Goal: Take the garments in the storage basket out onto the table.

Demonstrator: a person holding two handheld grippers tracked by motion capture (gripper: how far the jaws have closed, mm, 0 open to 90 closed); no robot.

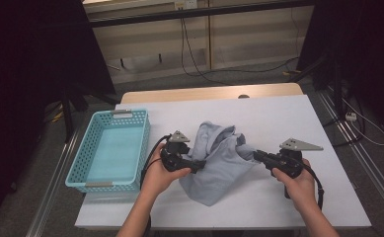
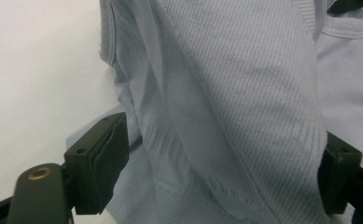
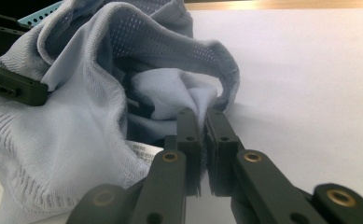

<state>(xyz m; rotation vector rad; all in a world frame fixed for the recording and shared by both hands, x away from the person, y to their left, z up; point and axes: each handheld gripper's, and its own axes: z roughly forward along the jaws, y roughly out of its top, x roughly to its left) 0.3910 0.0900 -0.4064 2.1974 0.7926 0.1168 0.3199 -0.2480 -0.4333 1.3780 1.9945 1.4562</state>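
A pale blue-grey knit garment [image 1: 219, 163] lies bunched in the middle of the white table [image 1: 288, 118], with part of it standing up like a hood. My left gripper [image 1: 199, 165] is at its left edge. Its jaws stand wide with a thick bunch of the knit [image 2: 226, 93] filling the gap, and both pads [image 2: 97, 168] lie against the cloth. My right gripper [image 1: 255, 154] comes in from the right. Its jaws are closed together on a fold of the garment's edge [image 3: 202, 100]. The left gripper's jaws [image 3: 18, 88] also show against the cloth at far left in the right gripper view.
A light blue plastic basket [image 1: 83, 148] stands to the left of the garment, with nothing in it. A white label [image 3: 142, 151] shows inside the garment. Cables trail over the floor [image 1: 229, 74] beyond the table.
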